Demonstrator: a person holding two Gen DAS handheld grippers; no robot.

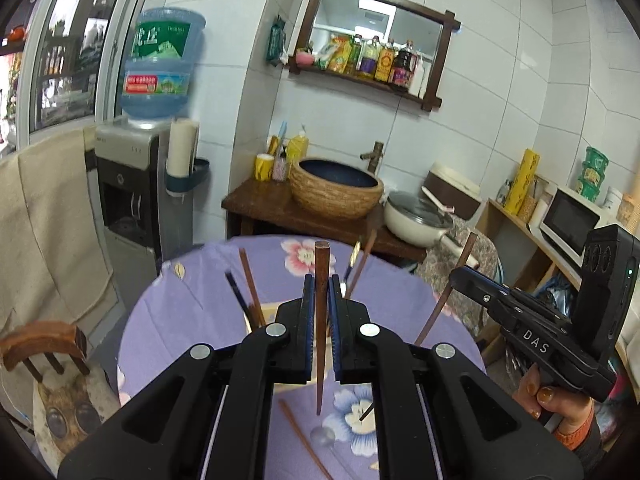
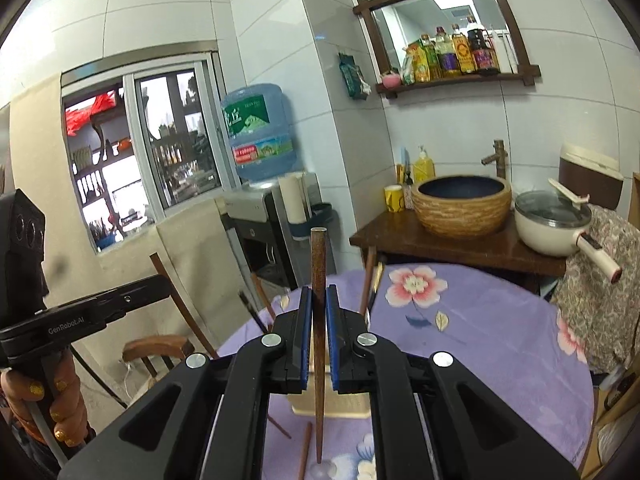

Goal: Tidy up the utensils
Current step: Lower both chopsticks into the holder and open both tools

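The left gripper [image 1: 319, 280] is pinched tight on a long dark brown wooden chopstick [image 1: 320, 320]. The right gripper [image 2: 319, 292] is pinched tight on another brown wooden chopstick [image 2: 319, 312] just like it. Each stick stands almost straight up, fat end at 12 o'clock and thin tip at 6 o'clock. Both tips hang in the air above the round table with the purple flower cloth [image 2: 480, 340].

The thing that counts now is where the pale cream utensil holder box [image 2: 332, 406] sits. In the right wrist view it is right behind the stick, just past the tip, at about 12 o'clock from it. In the left wrist view only a small bit of the box [image 1: 272, 306] shows, at about 10 o'clock from the fingers. Other brown sticks [image 1: 250, 288] already poke up out of it.

I think the right gripper is better lined up with the box, so its stick could go in with a small push forward and then down. The stick points down already, so it need not turn.

A loose reddish chopstick [image 1: 302, 436] and a clear plastic spoon [image 1: 322, 436] lie flat on the cloth, near 6 o'clock. They still need picking up.
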